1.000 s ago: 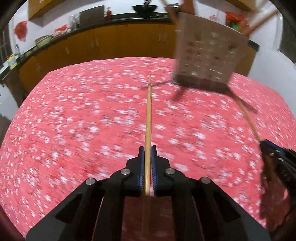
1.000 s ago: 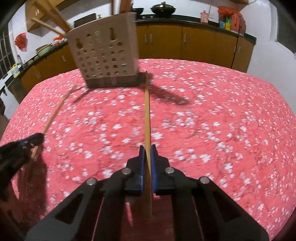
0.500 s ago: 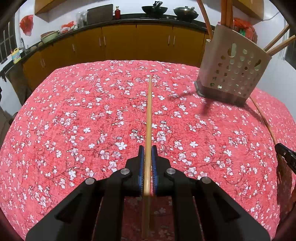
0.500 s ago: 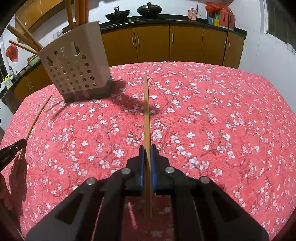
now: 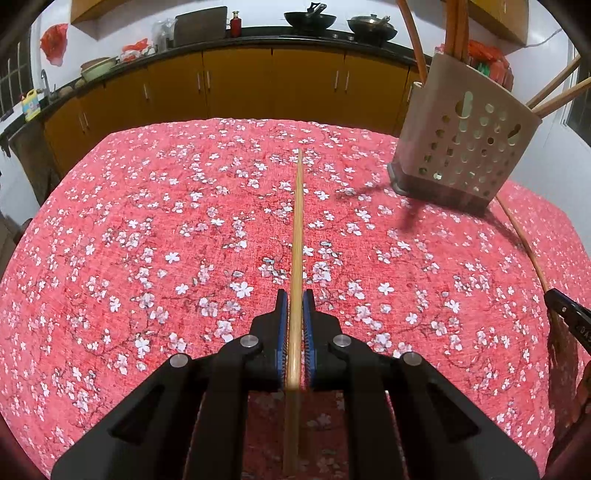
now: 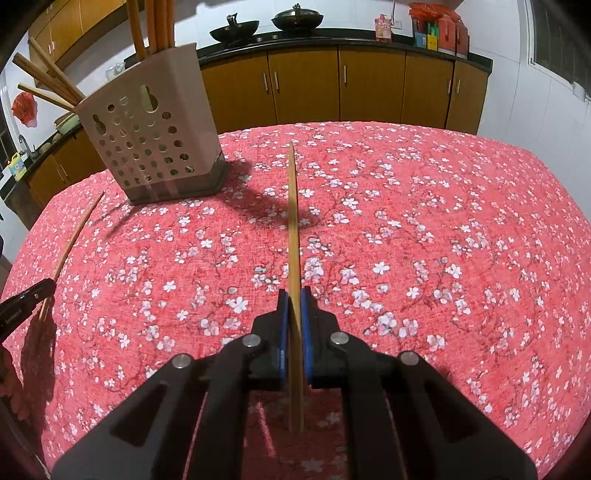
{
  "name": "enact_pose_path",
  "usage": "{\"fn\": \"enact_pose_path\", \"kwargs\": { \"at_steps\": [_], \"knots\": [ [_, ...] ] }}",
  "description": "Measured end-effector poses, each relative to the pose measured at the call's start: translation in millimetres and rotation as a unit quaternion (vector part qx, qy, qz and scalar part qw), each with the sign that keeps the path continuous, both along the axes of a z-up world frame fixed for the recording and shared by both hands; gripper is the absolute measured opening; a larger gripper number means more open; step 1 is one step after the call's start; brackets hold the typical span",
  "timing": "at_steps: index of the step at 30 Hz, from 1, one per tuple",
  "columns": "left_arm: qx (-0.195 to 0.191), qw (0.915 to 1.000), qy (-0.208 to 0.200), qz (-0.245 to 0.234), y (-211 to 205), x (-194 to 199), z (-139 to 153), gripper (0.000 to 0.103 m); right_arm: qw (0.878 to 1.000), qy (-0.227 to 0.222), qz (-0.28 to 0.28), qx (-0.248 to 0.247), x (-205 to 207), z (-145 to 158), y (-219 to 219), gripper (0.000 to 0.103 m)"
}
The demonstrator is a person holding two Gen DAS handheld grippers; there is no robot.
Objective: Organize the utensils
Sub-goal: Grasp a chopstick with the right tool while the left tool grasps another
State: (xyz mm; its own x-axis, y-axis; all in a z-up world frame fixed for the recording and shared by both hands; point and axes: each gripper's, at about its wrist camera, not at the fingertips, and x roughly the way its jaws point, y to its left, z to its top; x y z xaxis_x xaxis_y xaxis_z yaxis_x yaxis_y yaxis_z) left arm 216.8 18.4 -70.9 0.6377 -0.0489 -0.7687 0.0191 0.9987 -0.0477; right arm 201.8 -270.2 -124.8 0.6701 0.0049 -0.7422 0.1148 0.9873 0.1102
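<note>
My left gripper [image 5: 295,295] is shut on a wooden chopstick [image 5: 298,229] that points straight ahead over the red floral tablecloth [image 5: 147,240]. My right gripper [image 6: 293,295] is shut on a second wooden chopstick [image 6: 293,214]. A beige perforated utensil holder [image 5: 465,147] with several chopsticks in it stands at the far right in the left wrist view and at the far left in the right wrist view [image 6: 151,136]. Each gripper's tip shows at the edge of the other's view, the right one [image 5: 565,314] and the left one [image 6: 26,302].
Orange kitchen cabinets [image 5: 240,85] with a dark counter run behind the table. Woks [image 6: 236,27] and jars sit on the counter. The table's far edge lies just beyond the holder.
Both grippers have moved forward and closer to the holder, which now looks larger and more upright. Each still holds its chopstick.
</note>
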Motion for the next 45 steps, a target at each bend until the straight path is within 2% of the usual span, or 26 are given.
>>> {"fn": "enact_pose_path", "kwargs": {
  "at_steps": [30, 37, 42, 45],
  "knots": [
    [-0.001, 1.0, 0.001, 0.001, 0.9, 0.7, 0.0, 0.01, 1.0, 0.0, 0.0, 0.0, 0.0, 0.2, -0.1, 0.008],
    [0.005, 1.0, 0.001, 0.001, -0.4, 0.9, -0.2, 0.01, 1.0, 0.001, -0.001, -0.001, -1.7, 0.6, 0.4, 0.008],
    [0.026, 0.9997, 0.002, 0.001, -4.8, -2.7, -0.7, 0.011, 1.0, 0.0, -0.001, 0.003, -5.2, 0.9, -0.4, 0.008],
    [0.023, 0.9997, 0.002, 0.001, -3.3, -5.5, -1.0, 0.011, 1.0, 0.0, 0.0, 0.004, -5.9, 1.5, -1.1, 0.008]
  ]
}}
